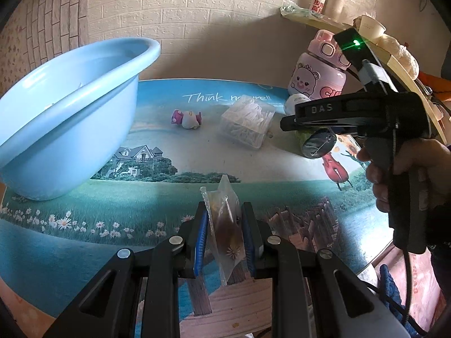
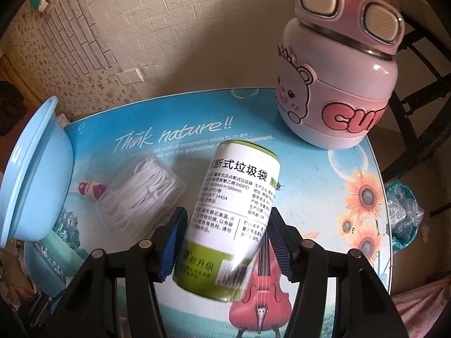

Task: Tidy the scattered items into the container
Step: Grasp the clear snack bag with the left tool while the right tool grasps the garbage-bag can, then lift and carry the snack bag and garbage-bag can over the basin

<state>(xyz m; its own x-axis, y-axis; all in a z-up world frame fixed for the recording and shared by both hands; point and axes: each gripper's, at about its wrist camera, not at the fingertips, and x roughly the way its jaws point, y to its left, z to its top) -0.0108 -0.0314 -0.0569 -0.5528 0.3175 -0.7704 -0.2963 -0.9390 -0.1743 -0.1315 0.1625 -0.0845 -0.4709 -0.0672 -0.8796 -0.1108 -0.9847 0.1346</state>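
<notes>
My left gripper is shut on a small clear plastic packet with brown contents, held above the picture-printed table. The light blue basin stands to its left, tilted in view; it also shows at the left of the right wrist view. My right gripper is shut on a white and green roll of garbage bags, lifted above the table; this gripper also appears in the left wrist view. A clear box of floss picks and a small pink toy lie on the table.
A pink bear bottle stands at the table's back right. A brick-pattern wall runs behind the table. A shelf with jars hangs at upper right. A bin with a plastic liner sits beyond the table's right edge.
</notes>
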